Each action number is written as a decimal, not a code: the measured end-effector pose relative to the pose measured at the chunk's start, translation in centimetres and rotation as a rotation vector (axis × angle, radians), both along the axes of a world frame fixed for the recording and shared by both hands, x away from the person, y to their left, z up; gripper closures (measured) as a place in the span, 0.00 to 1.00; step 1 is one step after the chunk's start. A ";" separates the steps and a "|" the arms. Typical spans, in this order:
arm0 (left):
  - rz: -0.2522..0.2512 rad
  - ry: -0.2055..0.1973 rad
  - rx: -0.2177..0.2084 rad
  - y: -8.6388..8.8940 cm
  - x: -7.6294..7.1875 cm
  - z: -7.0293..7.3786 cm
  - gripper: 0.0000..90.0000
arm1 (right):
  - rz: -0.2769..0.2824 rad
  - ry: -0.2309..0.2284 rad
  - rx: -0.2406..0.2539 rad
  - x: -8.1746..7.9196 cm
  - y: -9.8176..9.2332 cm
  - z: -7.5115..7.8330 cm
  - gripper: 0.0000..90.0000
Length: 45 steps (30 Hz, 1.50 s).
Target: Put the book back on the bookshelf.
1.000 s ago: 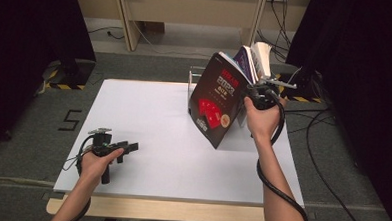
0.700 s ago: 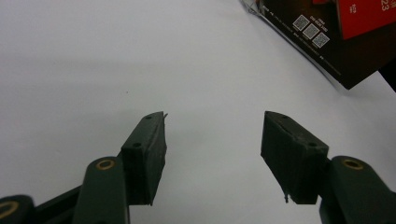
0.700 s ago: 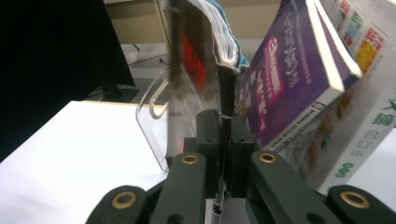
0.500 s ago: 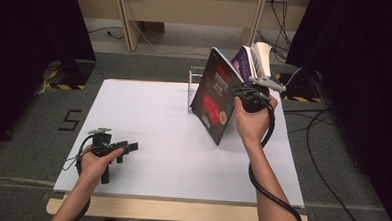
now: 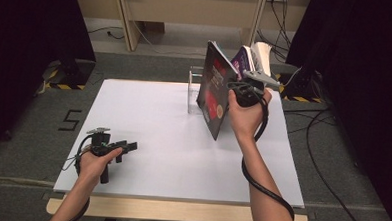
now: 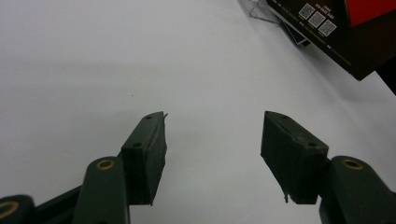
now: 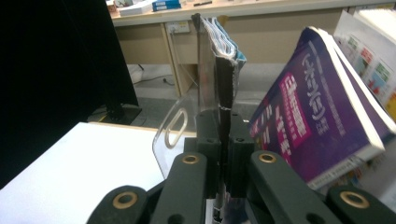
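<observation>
Right gripper: clamped on the edge of the dark book, lifted and tilted over the bench's far side, beside the clear stand.
Left gripper: jaws apart, empty, resting near the front edge.
Slip risk: thin edge grip, heavy book; it could swing or drop.
Knock risk: purple book leans close by; a nudge could topple it.

Grey floor, black curtains, wooden desk
</observation>
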<state>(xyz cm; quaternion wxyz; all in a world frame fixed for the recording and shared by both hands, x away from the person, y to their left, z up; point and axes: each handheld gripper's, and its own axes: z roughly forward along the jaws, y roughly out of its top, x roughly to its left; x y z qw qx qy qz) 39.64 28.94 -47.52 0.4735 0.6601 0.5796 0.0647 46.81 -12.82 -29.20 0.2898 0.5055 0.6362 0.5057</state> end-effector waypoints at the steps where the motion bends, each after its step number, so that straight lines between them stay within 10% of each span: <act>1: -0.001 0.001 0.001 0.0 0.0 0.0 0.44 | 0.001 -0.004 0.001 0.1 0.2 0.1 0.97; 19: 0.005 0.001 -0.005 0.3 0.0 0.0 0.44 | 0.021 -0.054 0.010 2.6 3.1 2.5 0.97; 31: 0.001 0.004 0.000 0.1 0.0 -0.1 0.44 | -0.009 -0.038 -0.055 2.3 2.8 -0.2 0.97; 45: -0.006 0.003 0.001 -0.2 -0.1 -0.1 0.44 | 0.021 0.090 -0.061 1.6 0.8 0.3 0.87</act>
